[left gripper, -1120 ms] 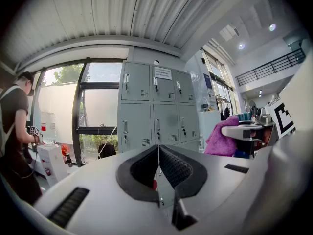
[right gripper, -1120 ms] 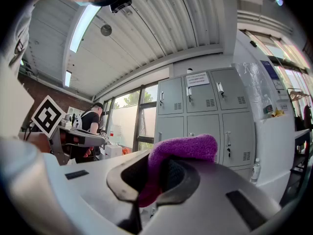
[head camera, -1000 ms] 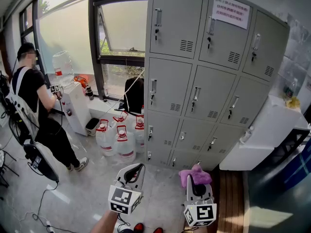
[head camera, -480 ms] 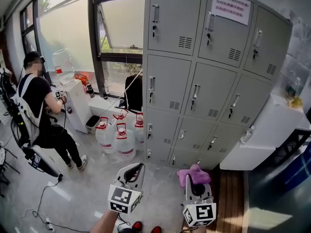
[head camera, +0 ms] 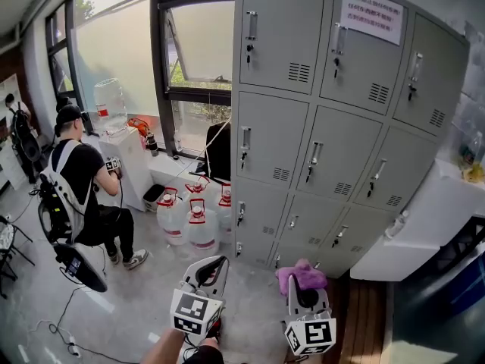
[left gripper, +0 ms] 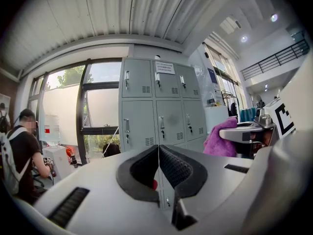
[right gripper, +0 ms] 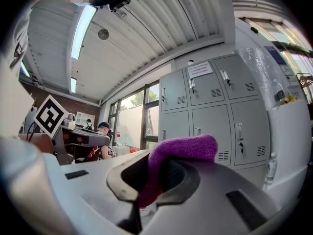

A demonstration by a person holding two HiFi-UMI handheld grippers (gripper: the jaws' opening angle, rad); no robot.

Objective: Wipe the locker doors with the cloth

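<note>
A bank of grey lockers (head camera: 333, 127) stands ahead against the wall, its doors shut, a white notice on one top door. My right gripper (head camera: 301, 283) is low at the bottom right, shut on a purple cloth (head camera: 301, 275) that bulges out over its jaws (right gripper: 181, 151). It hangs short of the lowest locker row, not touching a door. My left gripper (head camera: 215, 264) is beside it to the left, jaws pressed together with nothing in them (left gripper: 159, 168). From the left gripper view the purple cloth (left gripper: 220, 136) shows at the right.
Several water jugs (head camera: 189, 214) stand on the floor left of the lockers under the window. A person (head camera: 83, 192) in black works at a water dispenser (head camera: 125, 154) at the left. A white counter (head camera: 424, 226) adjoins the lockers on the right; wooden flooring (head camera: 367, 317) lies beneath.
The head view has shifted, so the lockers sit a little more to the right. The person at the left has moved and turned. Both grippers hold much the same place.
</note>
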